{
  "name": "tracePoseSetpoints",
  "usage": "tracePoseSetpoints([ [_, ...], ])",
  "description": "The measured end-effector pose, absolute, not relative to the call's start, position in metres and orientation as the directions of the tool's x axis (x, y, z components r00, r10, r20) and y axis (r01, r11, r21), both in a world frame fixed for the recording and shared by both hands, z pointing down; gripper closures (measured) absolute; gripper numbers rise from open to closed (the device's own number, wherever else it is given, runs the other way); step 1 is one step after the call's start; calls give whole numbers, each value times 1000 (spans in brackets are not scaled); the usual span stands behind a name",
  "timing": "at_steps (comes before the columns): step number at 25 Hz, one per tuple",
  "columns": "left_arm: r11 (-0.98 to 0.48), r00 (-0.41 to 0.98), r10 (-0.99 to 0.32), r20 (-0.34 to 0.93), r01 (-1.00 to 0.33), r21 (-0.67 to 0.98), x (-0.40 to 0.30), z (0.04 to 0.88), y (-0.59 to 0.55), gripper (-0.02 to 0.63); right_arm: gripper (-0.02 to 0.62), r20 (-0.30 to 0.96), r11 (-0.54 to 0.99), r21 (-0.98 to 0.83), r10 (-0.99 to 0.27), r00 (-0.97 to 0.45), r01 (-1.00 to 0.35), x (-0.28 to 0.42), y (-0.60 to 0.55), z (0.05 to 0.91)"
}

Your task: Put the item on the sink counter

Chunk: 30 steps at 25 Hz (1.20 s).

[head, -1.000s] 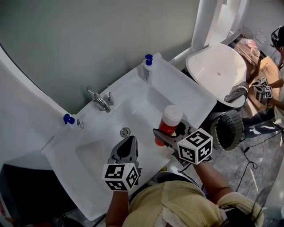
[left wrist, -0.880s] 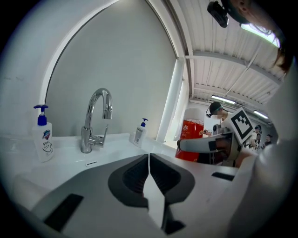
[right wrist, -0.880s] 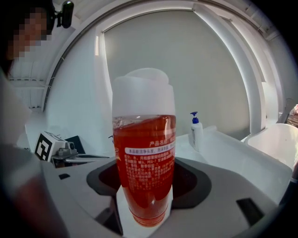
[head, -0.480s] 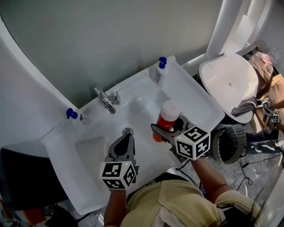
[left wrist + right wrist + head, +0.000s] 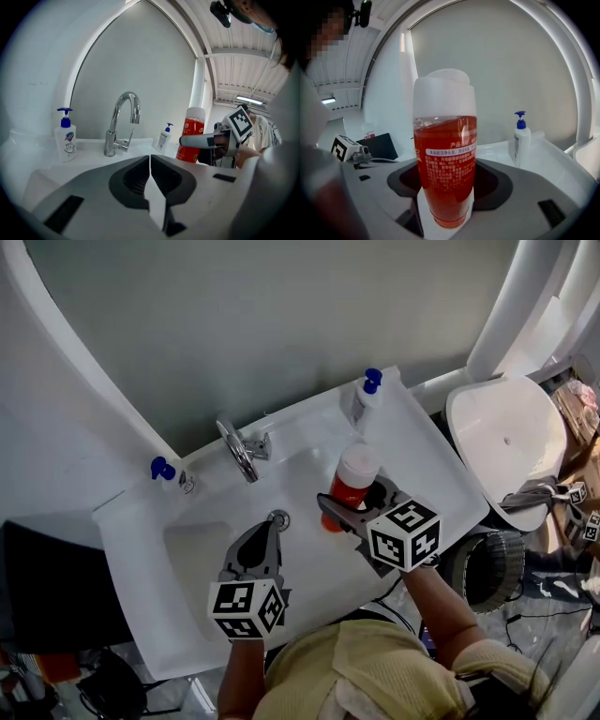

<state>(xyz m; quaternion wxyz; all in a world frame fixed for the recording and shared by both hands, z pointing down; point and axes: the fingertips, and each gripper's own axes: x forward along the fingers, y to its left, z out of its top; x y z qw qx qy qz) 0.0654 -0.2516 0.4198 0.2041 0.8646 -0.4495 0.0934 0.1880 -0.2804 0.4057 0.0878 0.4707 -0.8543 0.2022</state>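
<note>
My right gripper (image 5: 349, 510) is shut on a red bottle (image 5: 352, 487) with a white cap, held upright above the right half of the white sink (image 5: 412, 460). In the right gripper view the red bottle (image 5: 445, 164) fills the space between the jaws, and the gripper (image 5: 446, 206) clamps its lower body. My left gripper (image 5: 263, 547) hovers over the basin just in front of the drain (image 5: 278, 518), jaws shut with nothing between them. The left gripper view shows the same: the gripper (image 5: 149, 176) closed, the red bottle (image 5: 190, 135) off to its right.
A chrome tap (image 5: 240, 450) stands at the sink's back edge. A pump soap bottle (image 5: 167, 473) is at the back left corner, another pump bottle (image 5: 366, 396) at the back right. A white toilet (image 5: 506, 442) and a round bin (image 5: 492, 569) are to the right.
The head camera has swung, so the sink sits further right and up in view. Both grippers keep the same pose over the basin, the right one still holding the red bottle.
</note>
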Motion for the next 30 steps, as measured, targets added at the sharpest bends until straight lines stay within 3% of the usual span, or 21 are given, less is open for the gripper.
tracePoseSetpoints([
  [30, -285, 367, -856, 364, -922, 261, 8, 431, -263, 563, 296, 315, 550, -113, -770, -555, -828, 153, -390, 412],
])
